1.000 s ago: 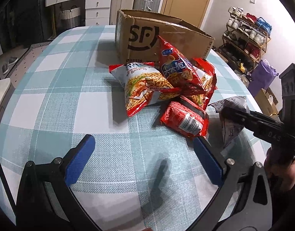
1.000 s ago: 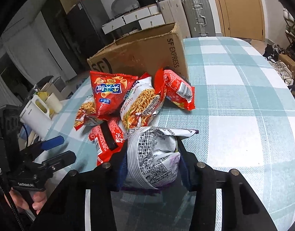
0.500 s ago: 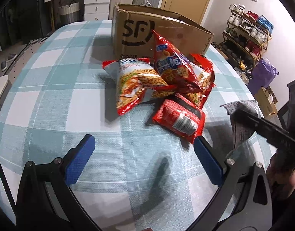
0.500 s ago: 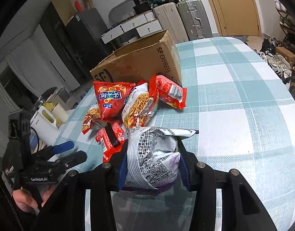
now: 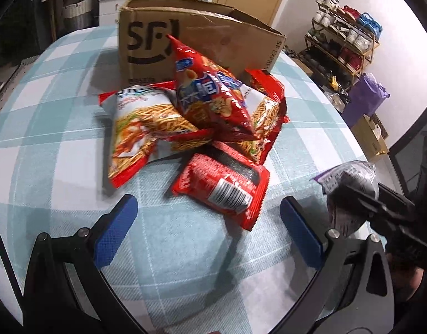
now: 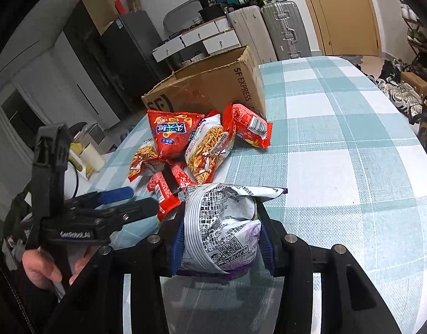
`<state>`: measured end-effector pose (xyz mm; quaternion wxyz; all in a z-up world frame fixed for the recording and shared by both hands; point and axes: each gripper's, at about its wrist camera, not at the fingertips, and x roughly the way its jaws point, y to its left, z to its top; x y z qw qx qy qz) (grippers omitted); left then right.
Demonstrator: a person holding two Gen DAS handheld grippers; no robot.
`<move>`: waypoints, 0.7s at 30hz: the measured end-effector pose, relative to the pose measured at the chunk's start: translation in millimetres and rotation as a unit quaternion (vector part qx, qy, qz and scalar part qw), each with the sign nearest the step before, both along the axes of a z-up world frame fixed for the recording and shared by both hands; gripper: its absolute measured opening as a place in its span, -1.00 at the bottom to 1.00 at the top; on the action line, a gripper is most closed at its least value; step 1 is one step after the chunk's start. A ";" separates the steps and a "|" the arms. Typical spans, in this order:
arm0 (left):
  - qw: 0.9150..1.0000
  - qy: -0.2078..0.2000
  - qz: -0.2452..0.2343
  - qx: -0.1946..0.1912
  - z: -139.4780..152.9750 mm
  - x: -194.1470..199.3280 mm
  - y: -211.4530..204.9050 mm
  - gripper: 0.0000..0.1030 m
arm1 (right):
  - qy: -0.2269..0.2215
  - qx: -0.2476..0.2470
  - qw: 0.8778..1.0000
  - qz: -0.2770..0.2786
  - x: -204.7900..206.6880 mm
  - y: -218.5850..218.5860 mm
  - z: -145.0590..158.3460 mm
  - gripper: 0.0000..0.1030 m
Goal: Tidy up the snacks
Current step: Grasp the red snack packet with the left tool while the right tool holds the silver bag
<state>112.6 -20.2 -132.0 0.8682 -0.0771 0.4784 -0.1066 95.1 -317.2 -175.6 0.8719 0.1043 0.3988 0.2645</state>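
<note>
Our right gripper squeezes the silver-purple snack bag above the checked tablecloth; our left gripper is spread wide, empty. The puffy bag may slip out before the SF cardboard box.

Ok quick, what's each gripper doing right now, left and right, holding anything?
Left gripper: open, holding nothing, above the table just short of the red snack packet.
Right gripper: closed on the silver and purple snack bag.
</note>
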 end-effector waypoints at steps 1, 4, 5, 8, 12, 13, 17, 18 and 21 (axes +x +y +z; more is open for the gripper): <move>1.000 0.001 -0.003 0.000 -0.6 2.8 -1.5 0.97 | 0.000 -0.001 1.000 0.000 -0.7 0.3 -0.2 -0.12; 1.000 -0.001 -0.009 0.003 -1.4 12.4 -5.2 0.97 | 0.001 -0.002 1.000 -0.002 -1.3 -0.6 -1.4 -0.12; 1.000 0.000 -0.010 0.004 -1.6 14.9 -6.2 0.97 | 0.000 -0.002 1.000 -0.004 -1.4 -1.6 -1.7 -0.12; 1.000 0.004 -0.015 0.005 -3.9 24.0 -9.4 0.97 | 0.000 0.004 1.000 -0.008 -1.5 -4.5 -1.3 -0.12; 1.000 0.010 -0.025 0.011 -7.7 35.4 -16.9 0.97 | 0.000 0.005 1.000 -0.010 -0.1 -6.7 -2.0 -0.12; 1.000 0.009 -0.027 0.010 -8.0 37.2 -19.2 0.97 | 0.001 0.005 1.000 -0.010 0.1 -7.3 -2.4 -0.12; 0.999 0.012 -0.034 0.010 -10.6 47.8 -25.6 0.94 | 0.003 0.006 1.000 -0.013 0.7 -10.0 -3.5 -0.12; 0.999 0.009 -0.034 0.014 -10.9 49.1 -28.2 0.92 | 0.003 0.007 1.000 -0.012 0.8 -10.3 -3.6 -0.12; 0.999 -0.003 -0.038 0.038 -15.3 52.9 -39.0 0.79 | 0.001 0.002 1.000 -0.011 0.1 -9.0 -3.9 -0.12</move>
